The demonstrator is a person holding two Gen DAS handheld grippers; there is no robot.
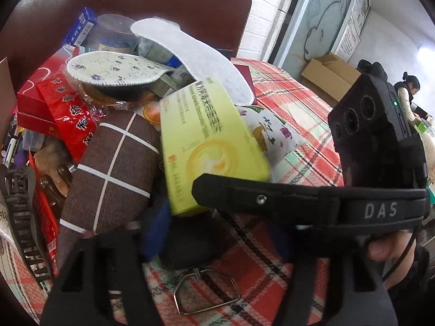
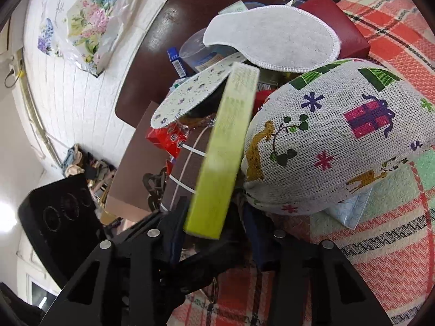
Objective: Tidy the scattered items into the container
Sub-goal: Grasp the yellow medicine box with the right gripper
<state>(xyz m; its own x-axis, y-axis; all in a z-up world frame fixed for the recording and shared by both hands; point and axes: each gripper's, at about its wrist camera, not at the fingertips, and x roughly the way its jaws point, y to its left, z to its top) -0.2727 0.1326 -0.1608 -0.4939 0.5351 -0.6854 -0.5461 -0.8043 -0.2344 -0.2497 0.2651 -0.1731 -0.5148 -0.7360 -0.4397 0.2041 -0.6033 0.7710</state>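
I'm seeing even daylight, fisheye vignetting darkening corners, motion blur smearing the yellow-green box (image 1: 209, 141).

Yellow-green box (image 1: 206, 146), brown grid-lined pouch (image 1: 114, 168)

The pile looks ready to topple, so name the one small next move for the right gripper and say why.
Probably close the right gripper on the yellow-green box before lifting anything. The box stands tilted on edge, its lower end between that gripper's fingers, beside the animal-print bundle; whether the pads already press it is unclear.
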